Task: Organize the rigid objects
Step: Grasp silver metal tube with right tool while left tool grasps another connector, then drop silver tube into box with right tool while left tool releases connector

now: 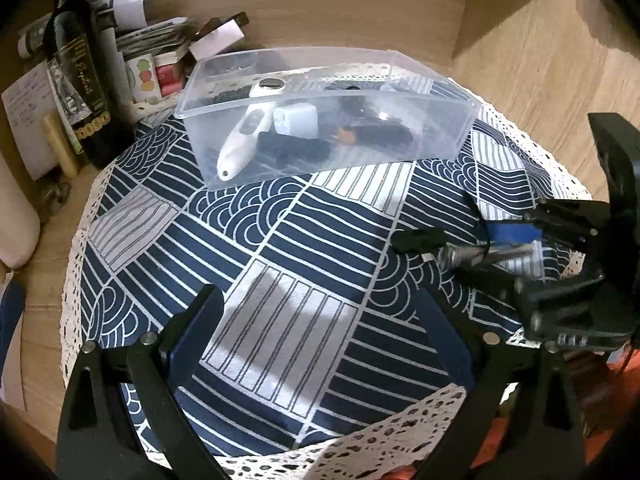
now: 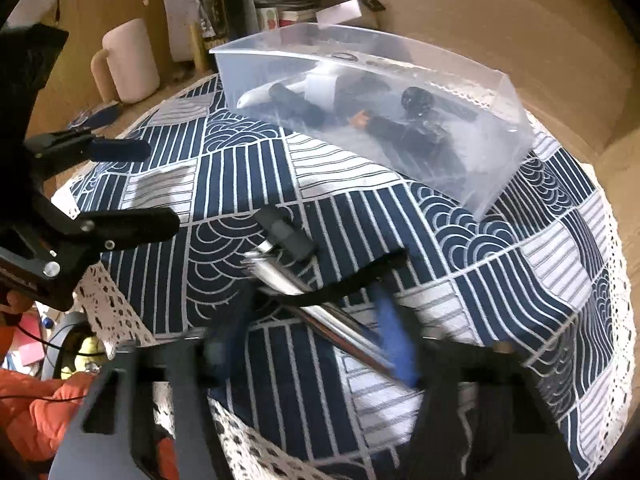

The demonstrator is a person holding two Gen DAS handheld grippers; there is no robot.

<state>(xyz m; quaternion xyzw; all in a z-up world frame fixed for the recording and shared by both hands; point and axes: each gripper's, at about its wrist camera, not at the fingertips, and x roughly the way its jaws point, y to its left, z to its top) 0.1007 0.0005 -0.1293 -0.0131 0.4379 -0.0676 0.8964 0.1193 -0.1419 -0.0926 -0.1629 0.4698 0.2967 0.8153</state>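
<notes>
right gripper (image 2: pixel 308 320) — one selfie stick (image 2: pixel 316 300), one bin (image 2: pixel 500 152)

Both grippers, left gripper (image 1: pixel 320 320) and right gripper (image 2: pixel 308 320), have black frames, silver screws and blue-padded jaws.

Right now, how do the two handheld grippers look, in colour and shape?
Both are black plastic frames with silver screws. The left gripper has two long tapered fingers with dark blue pads on their inner faces. The right gripper has the same build, its pads a brighter blue.
</notes>
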